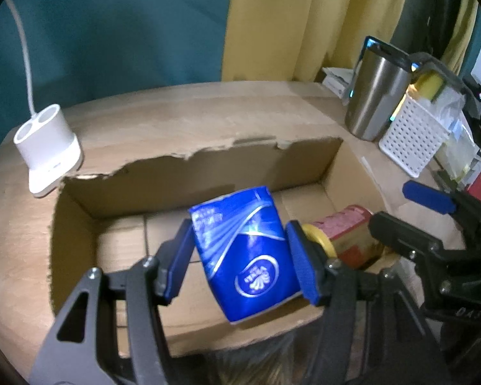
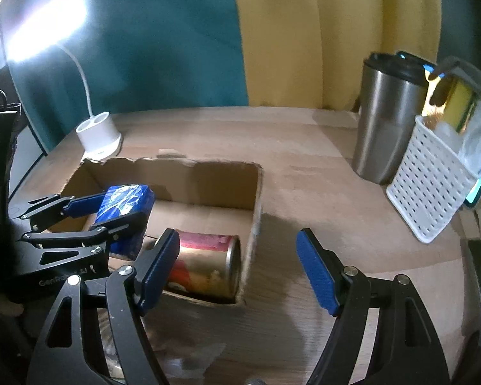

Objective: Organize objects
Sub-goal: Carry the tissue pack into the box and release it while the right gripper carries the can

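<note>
My left gripper (image 1: 240, 263) is shut on a blue tissue pack (image 1: 245, 253) and holds it over the open cardboard box (image 1: 182, 173). A red and gold can (image 1: 346, 234) lies on its side in the box's right end. In the right wrist view the left gripper (image 2: 112, 211) with the blue tissue pack (image 2: 125, 207) is at the left above the cardboard box (image 2: 208, 176), and the can (image 2: 205, 263) lies near the box's right wall. My right gripper (image 2: 240, 272) is open and empty, over the box's right edge and the table.
A steel tumbler (image 2: 384, 122) and a white perforated basket (image 2: 429, 186) with items stand at the right on the wooden table (image 2: 304, 147). A white lamp base (image 2: 99, 138) stands behind the box at the left. Curtains hang behind.
</note>
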`<state>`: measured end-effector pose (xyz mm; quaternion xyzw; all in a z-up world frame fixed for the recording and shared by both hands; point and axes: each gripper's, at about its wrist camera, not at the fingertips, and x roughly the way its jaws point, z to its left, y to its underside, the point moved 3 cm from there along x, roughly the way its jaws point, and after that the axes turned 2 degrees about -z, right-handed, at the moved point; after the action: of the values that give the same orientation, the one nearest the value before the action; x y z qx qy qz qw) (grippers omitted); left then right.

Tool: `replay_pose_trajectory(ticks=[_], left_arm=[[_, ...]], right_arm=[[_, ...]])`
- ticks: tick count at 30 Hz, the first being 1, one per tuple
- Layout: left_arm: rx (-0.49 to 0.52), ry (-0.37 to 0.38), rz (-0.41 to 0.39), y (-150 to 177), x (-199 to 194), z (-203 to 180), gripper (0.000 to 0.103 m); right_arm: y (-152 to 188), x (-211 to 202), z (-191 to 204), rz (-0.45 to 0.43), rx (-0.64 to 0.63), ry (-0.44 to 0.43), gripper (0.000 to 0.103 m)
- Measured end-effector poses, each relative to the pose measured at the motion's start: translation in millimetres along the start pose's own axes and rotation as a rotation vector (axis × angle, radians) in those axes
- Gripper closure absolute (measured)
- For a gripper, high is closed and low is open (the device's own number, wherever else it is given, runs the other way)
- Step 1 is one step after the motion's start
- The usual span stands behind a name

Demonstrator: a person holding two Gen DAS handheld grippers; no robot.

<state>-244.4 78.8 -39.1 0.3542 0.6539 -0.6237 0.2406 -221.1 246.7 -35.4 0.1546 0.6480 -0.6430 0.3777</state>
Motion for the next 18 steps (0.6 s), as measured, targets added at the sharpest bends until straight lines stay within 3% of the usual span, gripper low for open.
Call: replay_pose_trajectory(ticks=[11,18], left_arm=[[-0.012,0.043,0.054,0.4,11.8,-12.6,0.042],[-0.030,0.070,0.017,-0.7,-4.7,-11.4,0.031]], right_arm=[[7.0,3.8,-17.3,0.009,0.031,0.003,0.025],[7.1,-2.5,-16.0,0.001,0.042,0.016,0.025]])
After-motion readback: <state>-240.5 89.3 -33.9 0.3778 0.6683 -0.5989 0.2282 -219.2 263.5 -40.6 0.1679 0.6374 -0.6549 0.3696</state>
